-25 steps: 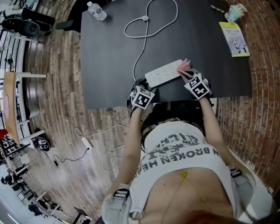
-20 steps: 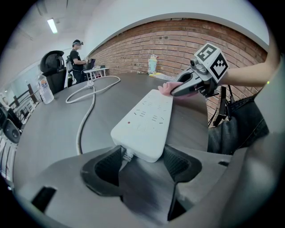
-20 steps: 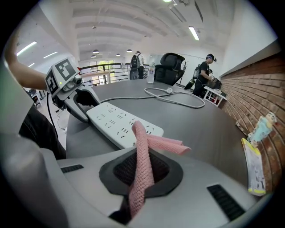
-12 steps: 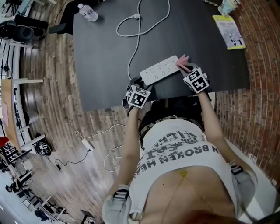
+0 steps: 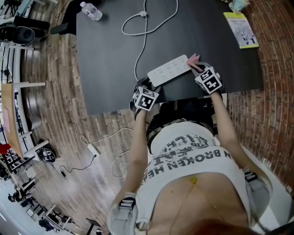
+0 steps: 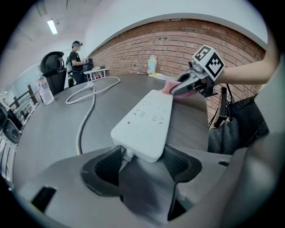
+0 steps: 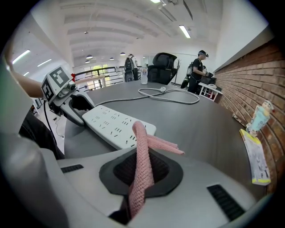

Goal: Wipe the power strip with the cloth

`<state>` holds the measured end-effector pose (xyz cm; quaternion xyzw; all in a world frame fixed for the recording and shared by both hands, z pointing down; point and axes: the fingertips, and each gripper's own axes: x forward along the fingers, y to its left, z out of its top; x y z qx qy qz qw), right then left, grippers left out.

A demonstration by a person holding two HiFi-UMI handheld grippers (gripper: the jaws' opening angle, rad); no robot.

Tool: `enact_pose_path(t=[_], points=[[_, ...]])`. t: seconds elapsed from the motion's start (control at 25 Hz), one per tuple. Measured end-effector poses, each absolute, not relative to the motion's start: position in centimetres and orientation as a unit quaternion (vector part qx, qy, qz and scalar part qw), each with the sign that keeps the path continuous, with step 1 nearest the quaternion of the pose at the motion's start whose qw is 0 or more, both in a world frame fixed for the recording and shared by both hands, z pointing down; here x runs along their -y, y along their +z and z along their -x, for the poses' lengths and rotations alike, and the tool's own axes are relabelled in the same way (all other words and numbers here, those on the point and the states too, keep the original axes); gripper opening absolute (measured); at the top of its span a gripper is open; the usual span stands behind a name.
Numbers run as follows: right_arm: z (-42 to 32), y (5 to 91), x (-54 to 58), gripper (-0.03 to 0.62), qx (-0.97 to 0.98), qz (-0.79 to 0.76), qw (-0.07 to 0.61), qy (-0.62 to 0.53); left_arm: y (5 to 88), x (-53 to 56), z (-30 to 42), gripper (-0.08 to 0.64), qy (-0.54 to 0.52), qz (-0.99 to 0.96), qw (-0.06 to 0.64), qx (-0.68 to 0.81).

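The power strip lies flat on the table, near the edge closest to the person, with its socket face up. It is set at an angle to that edge. Its cable leaves the end nearer the left gripper and runs away across the table in a loose loop.

In the left gripper view, the cable end of the strip sits between the two jaws of the left gripper. The jaws are closed against its sides and pin it in place.

The cloth is pink and bunched into a narrow strand. In the right gripper view, the right gripper is clamped on the cloth. The strand rises out of the jaws and folds over. Its free end rests at the strip's outer end, opposite the cable. The head view places the right gripper at that same end of the strip.

Each gripper shows in the other's view: the right gripper with the cloth at the far end of the strip, and the left gripper at the cable end.

Elsewhere on the table:
- A water bottle lies near the far left corner.
- A booklet lies near the far right edge.

A second strip, with its own cable, lies on the wooden floor to the person's left. A brick wall runs along the right side of the table.
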<state>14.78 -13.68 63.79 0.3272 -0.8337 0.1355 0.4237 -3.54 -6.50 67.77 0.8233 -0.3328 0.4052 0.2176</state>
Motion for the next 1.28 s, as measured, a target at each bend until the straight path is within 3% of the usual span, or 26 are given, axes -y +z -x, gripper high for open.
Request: enact_pose_path(t=[0.56, 0.68, 0.8, 0.96, 1.28], points=[[-14.4, 63.7, 13.6, 0.017, 0.824, -0.327, 0.446, 0.124, 67.4, 6.4, 4.1, 0.278, 0.39, -0.837, 0.211, 0.323], [-12.8, 62.3, 12.8, 0.017, 0.852, -0.287, 0.427, 0.094, 64.8, 6.6, 4.6, 0.276, 0.375, -0.842, 0.182, 0.343], [-10.0, 60.0, 11.6, 0.017, 0.891, -0.229, 0.388, 0.06, 60.1, 7.2, 3.9, 0.236, 0.316, -0.863, 0.15, 0.365], [-7.1, 56.3, 9.9, 0.015, 0.929, -0.188, 0.318, 0.038, 54.5, 7.4, 2.5, 0.043, 0.22, -0.885, 0.137, 0.388], [-4.6, 47.2, 7.9, 0.017, 0.958, -0.219, 0.183, 0.031, 46.4, 6.5, 1.5, 0.008, 0.092, -0.896, 0.122, 0.418]])
